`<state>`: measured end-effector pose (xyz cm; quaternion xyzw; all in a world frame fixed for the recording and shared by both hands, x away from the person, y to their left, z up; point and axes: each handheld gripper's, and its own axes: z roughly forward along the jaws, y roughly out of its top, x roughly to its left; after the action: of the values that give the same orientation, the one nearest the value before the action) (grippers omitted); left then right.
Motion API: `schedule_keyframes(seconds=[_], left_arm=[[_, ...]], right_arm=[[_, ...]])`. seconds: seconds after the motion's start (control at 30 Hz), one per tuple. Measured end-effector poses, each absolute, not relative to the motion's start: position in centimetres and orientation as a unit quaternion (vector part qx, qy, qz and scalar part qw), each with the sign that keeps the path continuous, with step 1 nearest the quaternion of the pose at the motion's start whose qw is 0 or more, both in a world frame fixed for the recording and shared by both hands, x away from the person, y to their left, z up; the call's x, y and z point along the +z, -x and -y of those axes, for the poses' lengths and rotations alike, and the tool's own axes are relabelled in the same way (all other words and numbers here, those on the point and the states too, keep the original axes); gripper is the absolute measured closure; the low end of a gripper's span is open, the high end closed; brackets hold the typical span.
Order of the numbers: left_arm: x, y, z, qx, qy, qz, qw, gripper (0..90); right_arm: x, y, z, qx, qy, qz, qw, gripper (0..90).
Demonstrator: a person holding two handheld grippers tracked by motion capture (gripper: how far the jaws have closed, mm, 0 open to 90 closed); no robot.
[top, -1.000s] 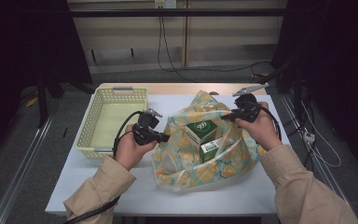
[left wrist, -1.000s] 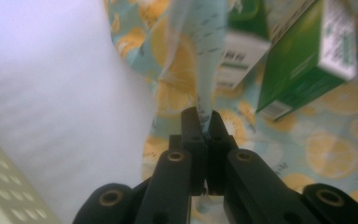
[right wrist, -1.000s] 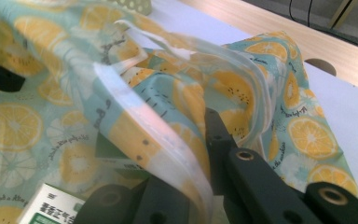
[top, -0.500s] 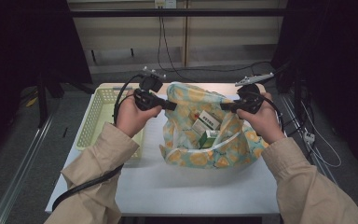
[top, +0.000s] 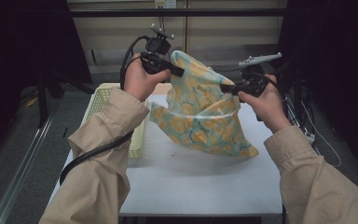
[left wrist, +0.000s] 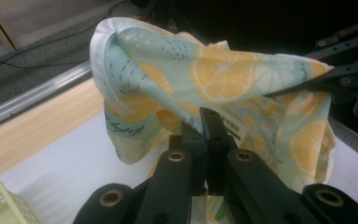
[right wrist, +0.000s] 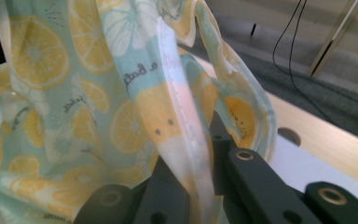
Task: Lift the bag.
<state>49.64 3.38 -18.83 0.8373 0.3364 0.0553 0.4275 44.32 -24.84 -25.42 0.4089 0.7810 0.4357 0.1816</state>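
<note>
In the high view, your left gripper (top: 179,71) sits in the upper middle of the frame, clenched on the top edge of the lemon-print bag (top: 200,116), while your right gripper (top: 224,87), right of centre, is clamped on the bag's opposite edge. The bag hangs between the two in the centre of the picture, its lower end draping down to the white table (top: 205,177); whether it touches the tabletop you cannot tell from here. A pale green basket (top: 103,100) stands on the table at the left, partly behind your left sleeve. In the left gripper view, the two black jaws rise from the bottom centre, pressed together on a fold of the bag (left wrist: 205,79), which spreads across the middle and upper part of the frame; your other gripper (left wrist: 303,88) pinches the fabric at the right edge. In the right gripper view, the jaws at the bottom centre are closed on the bag's stitched hem (right wrist: 182,116), and the printed cloth covers the left and centre of the frame.
</note>
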Motion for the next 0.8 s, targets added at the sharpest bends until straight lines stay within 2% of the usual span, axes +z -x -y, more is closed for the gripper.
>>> schedule_keyframes(seconds=[0.17,0.8], left_arm=[[-18.6,-50.2,-3.2,0.049,-0.84,-0.334,0.424,90.0],[-22.6,-48.4,-6.3,0.031,-0.849,-0.345,0.399,89.7]], right_arm=[[-24.5,-44.6,25.0,0.45,-0.405,-0.777,0.174,89.6],[-28.4,-44.2,21.7,0.455,-0.385,-0.795,0.114,89.3]])
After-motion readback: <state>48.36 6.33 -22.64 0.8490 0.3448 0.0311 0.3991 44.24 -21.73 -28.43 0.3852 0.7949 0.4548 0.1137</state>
